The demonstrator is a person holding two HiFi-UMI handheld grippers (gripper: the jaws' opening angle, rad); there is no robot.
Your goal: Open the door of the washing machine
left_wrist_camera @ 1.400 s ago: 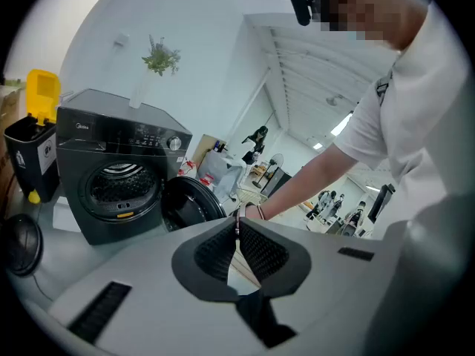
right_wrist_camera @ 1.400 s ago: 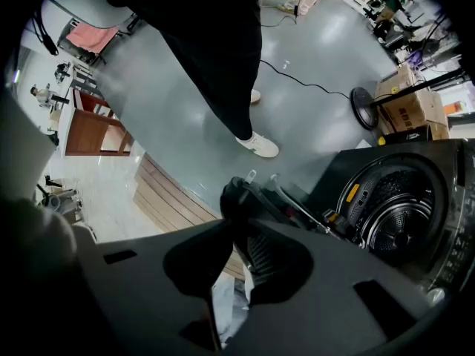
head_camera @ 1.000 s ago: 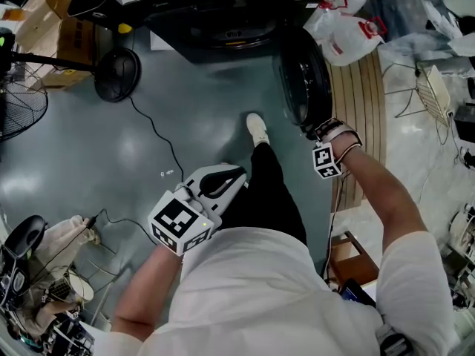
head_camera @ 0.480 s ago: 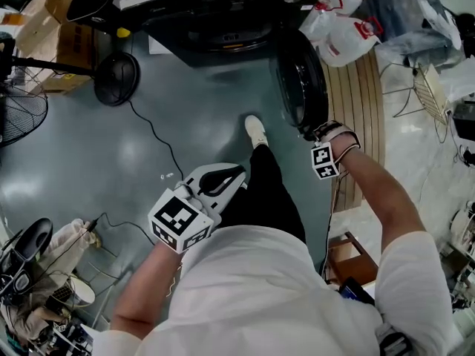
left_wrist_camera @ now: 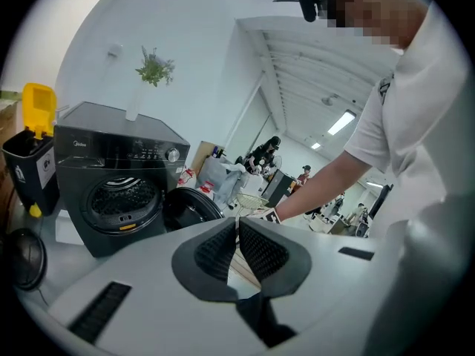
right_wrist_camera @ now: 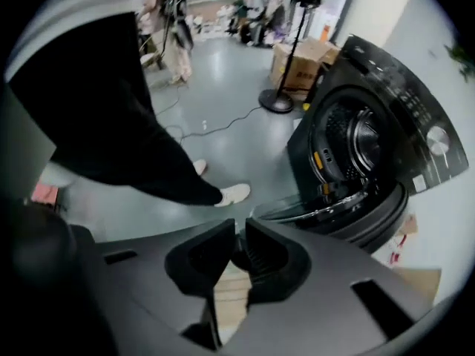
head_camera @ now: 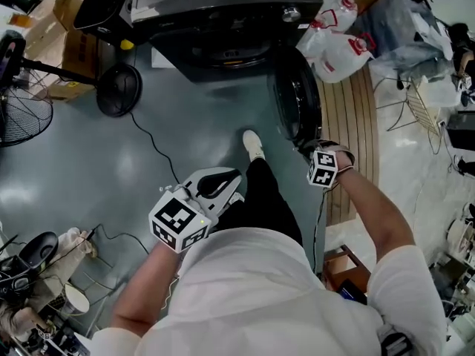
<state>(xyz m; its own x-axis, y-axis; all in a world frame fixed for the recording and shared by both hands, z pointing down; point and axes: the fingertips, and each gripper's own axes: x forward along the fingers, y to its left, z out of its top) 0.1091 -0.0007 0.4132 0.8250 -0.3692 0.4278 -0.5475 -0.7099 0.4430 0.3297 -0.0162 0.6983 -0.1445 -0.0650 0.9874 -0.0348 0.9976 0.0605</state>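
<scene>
The right hand-held gripper (head_camera: pixel 312 153), jaws just closing to a narrow, empty slit, has come off the door (head_camera: pixel 297 99), now swung wide at 4 o'clock of the washing machine (head_camera: pixel 223 6), so opening looks done; the left hand-held gripper (left_wrist_camera: pixel 237 228) idles, pinched together.

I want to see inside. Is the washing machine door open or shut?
Open. The door stands swung out from the washing machine, and its drum shows.

Head view's top edge cuts the washing machine (head_camera: pixel 223 10) — its back unseen.
</scene>
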